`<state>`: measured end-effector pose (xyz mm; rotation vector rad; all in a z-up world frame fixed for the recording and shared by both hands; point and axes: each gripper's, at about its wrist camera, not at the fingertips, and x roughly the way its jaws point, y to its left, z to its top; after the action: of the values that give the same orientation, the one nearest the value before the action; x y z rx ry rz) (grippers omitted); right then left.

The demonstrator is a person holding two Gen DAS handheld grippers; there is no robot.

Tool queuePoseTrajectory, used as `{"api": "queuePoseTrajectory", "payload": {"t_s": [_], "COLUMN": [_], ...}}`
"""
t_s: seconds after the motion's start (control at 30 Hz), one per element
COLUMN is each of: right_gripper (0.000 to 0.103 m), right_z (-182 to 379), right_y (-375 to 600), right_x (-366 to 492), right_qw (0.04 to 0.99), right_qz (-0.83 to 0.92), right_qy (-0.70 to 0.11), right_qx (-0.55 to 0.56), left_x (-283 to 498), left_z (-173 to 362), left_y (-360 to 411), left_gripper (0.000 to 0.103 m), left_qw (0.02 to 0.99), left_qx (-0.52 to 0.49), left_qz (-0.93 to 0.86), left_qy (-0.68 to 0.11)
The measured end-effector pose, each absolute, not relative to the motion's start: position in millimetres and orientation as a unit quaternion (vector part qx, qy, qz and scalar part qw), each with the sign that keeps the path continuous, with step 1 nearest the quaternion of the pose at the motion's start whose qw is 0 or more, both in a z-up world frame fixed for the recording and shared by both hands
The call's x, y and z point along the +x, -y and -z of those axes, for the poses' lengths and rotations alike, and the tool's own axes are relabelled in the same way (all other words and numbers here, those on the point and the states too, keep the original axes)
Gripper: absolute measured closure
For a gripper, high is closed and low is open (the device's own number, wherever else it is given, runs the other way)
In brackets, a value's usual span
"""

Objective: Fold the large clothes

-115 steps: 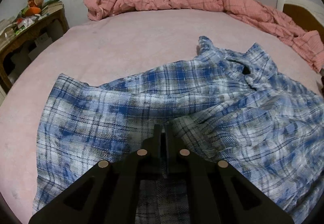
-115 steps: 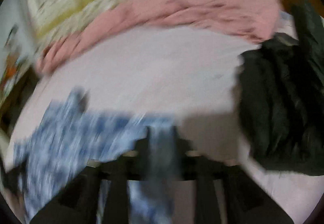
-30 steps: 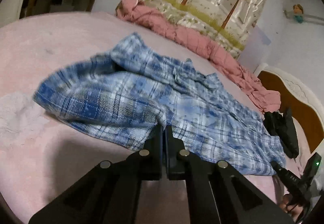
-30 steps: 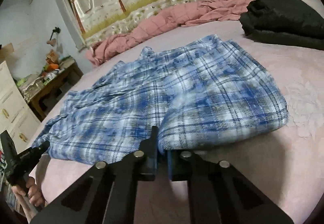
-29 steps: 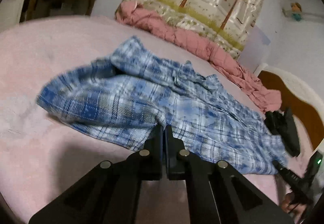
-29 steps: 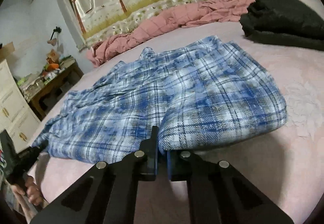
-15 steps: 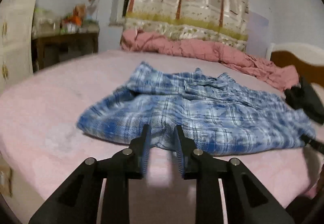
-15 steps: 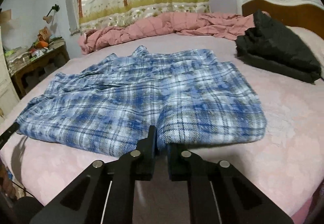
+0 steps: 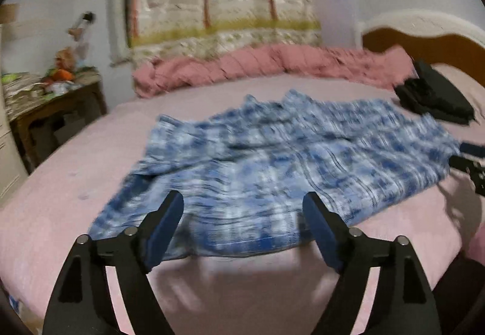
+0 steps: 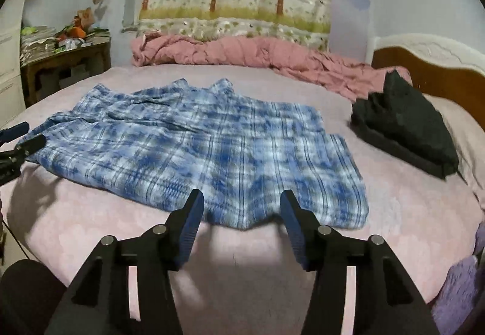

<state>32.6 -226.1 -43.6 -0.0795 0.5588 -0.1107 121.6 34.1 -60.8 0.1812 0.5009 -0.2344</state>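
Grippers come first: the left gripper and right gripper both hover with jaws spread wide, holding nothing, just short of the shirt's near edge. Beyond them the plaid shirt lies flat on the pink bed, its long axis running left to right, collar pointing toward the far quilt.

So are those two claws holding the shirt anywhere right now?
No. The left gripper and the right gripper are both open and empty; the shirt lies loose on the bed.
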Motion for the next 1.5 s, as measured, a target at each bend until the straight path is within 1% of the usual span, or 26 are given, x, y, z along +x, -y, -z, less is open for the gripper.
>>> {"api": "queuePoseTrajectory", "payload": {"t_s": [0.03,0.1,0.13,0.2,0.23,0.3,0.33,0.4,0.53,0.63,0.7,0.73,0.8,0.83,0.87,0.9,0.93,0.97,1.0,1.03,1.07,1.13,1.17,1.2,1.3,1.5], "right_gripper": [0.046,0.037,0.035,0.033,0.032,0.028,0.027,0.024,0.02,0.019,0.019,0.019,0.019,0.019,0.02,0.025,0.031,0.042,0.056,0.064,0.071,0.08,0.087,0.092,0.097,0.098], "right_z": [44,47,51,58,61,67,69,72,75,76,77,78,79,80,81,80,80,81,81,81,81,82,81,80,75,62], "right_y": [225,220,218,212,209,204,202,200,202,210,218,223,233,240,245,251,258,266,271,276,282,292,295,298,299,296], "right_x": [36,47,51,56,55,55,55,55,64,74,79,82,86,87,88,87,85,84,84,82,81,79,78,74,65,38], "right_qw": [0.959,0.952,0.947,0.936,0.932,0.926,0.923,0.922,0.921,0.924,0.927,0.928,0.929,0.929,0.928,0.93,0.932,0.932,0.933,0.934,0.935,0.939,0.941,0.945,0.954,0.96], "right_qz": [0.049,0.029,0.021,0.02,0.022,0.02,0.02,0.024,0.042,0.057,0.063,0.069,0.086,0.097,0.102,0.102,0.098,0.089,0.088,0.093,0.1,0.1,0.098,0.095,0.094,0.076], "right_qy": [-0.277,-0.298,-0.314,-0.337,-0.343,-0.351,-0.354,-0.351,-0.346,-0.34,-0.337,-0.336,-0.332,-0.33,-0.33,-0.33,-0.33,-0.335,-0.336,-0.333,-0.328,-0.322,-0.316,-0.307,-0.282,-0.27], "right_qx": [-0.044,-0.059,-0.071,-0.101,-0.118,-0.138,-0.148,-0.164,-0.173,-0.164,-0.152,-0.148,-0.142,-0.139,-0.136,-0.129,-0.118,-0.103,-0.097,-0.092,-0.089,-0.075,-0.065,-0.054,-0.034,-0.002], "left_x": [126,129,128,127,128,132,132,132,144,156,161,162,161,160,160,159,159,158,159,159,160,160,159,156,146,104], "left_z": [62,65,67,76,80,90,93,96,98,99,97,96,95,95,94,93,92,92,92,93,94,94,94,93,87,63], "left_y": [-30,-23,-18,-9,-6,-4,-4,-3,-9,-22,-31,-34,-38,-40,-41,-45,-48,-51,-55,-59,-62,-66,-67,-67,-68,-75], "left_gripper": [0.023,0.023,0.022,0.022,0.022,0.02,0.018,0.01,0.01,0.012,0.024,0.026,0.045,0.049,0.055,0.059,0.059,0.059,0.061,0.062,0.067,0.082,0.092,0.095,0.097,0.097], "left_qw": [0.949,0.933,0.93,0.926,0.922,0.913,0.911,0.914,0.921,0.927,0.933,0.934,0.937,0.938,0.939,0.941,0.942,0.942,0.943,0.943,0.943,0.944,0.944,0.945,0.946,0.96], "left_qx": [0.093,0.103,0.122,0.181,0.199,0.219,0.226,0.237,0.232,0.222,0.201,0.192,0.18,0.18,0.18,0.177,0.174,0.172,0.169,0.166,0.162,0.154,0.152,0.152,0.141,0.118], "left_qz": [0.141,0.173,0.169,0.131,0.119,0.106,0.098,0.08,0.043,0.016,0.021,0.028,0.034,0.028,0.022,0.018,0.016,0.013,0.006,0.002,0.003,0.008,0.01,0.013,0.01,0.016], "left_qy": [-0.267,-0.298,-0.302,-0.304,-0.309,-0.329,-0.33,-0.319,-0.311,-0.3,-0.298,-0.299,-0.298,-0.295,-0.292,-0.288,-0.287,-0.287,-0.287,-0.289,-0.291,-0.293,-0.294,-0.291,-0.292,-0.252]}}
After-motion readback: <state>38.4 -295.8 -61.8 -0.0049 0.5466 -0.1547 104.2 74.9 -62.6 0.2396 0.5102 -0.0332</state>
